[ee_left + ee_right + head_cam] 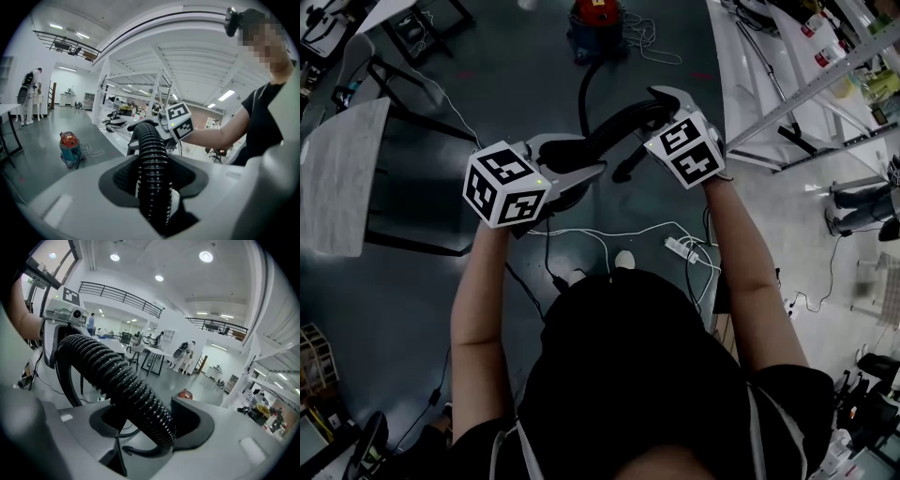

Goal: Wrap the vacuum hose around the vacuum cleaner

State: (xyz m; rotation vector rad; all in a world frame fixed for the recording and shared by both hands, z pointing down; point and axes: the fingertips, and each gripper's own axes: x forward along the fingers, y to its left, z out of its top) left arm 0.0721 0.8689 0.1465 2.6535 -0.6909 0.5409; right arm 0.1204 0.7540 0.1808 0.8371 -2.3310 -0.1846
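Note:
A black ribbed vacuum hose arches between my two grippers, held up over the floor. My left gripper is shut on it; in the left gripper view the hose runs straight up out of the jaws of the left gripper. My right gripper is open, and the hose lies slanted between its jaws with a gap on the left side of the right gripper. The red and blue vacuum cleaner stands on the floor ahead, and the hose leads back to it.
A white power strip and loose cables lie on the floor near the person's feet. A metal rack and a white table stand to the right. A chair and a grey panel are at the left.

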